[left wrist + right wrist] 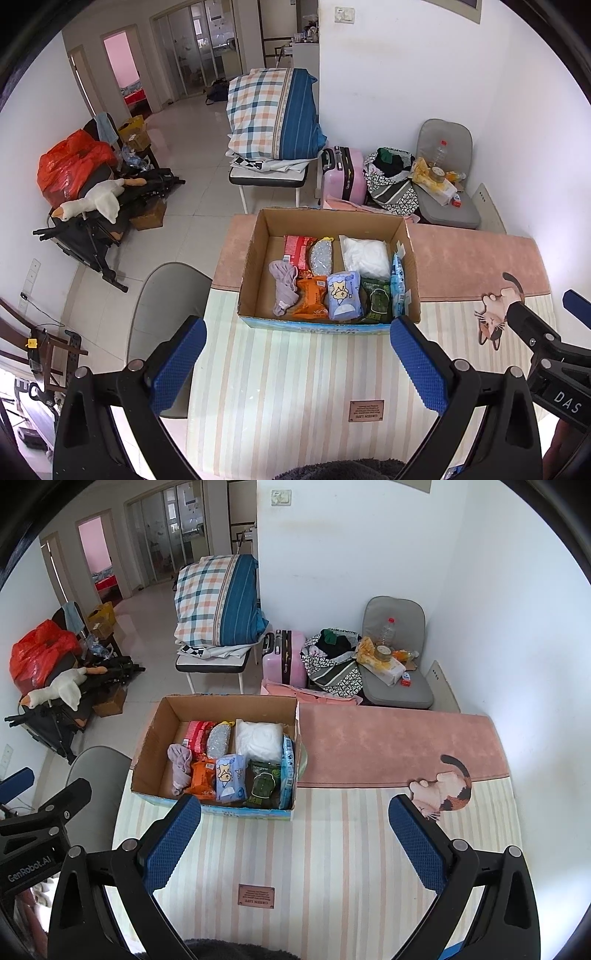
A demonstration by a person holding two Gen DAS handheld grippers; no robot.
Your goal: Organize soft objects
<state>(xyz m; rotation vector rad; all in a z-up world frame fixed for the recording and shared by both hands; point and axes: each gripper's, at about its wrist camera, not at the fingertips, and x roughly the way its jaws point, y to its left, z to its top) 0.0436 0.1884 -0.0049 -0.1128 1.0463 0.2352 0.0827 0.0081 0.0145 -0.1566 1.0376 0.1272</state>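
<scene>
An open cardboard box [251,266] [147,753] stands on the striped table mat. Inside lie several soft items: a purple cloth [283,287] [180,765], an orange packet [311,297] [203,777], a light blue pack with a cartoon [344,294] [231,777], a green packet [377,301] [263,784], a white soft pack [366,256] [259,740], a red packet [297,249] and a silvery pouch [321,255]. My left gripper [297,365] is open and empty, just in front of the box. My right gripper [295,843] is open and empty, in front and to the right of the box.
A pink mat with a cat picture [443,790] covers the far half of the table. A grey chair [166,295] stands at the table's left. Behind the table are a pink suitcase [341,173], bags, and a chair with clutter [395,664].
</scene>
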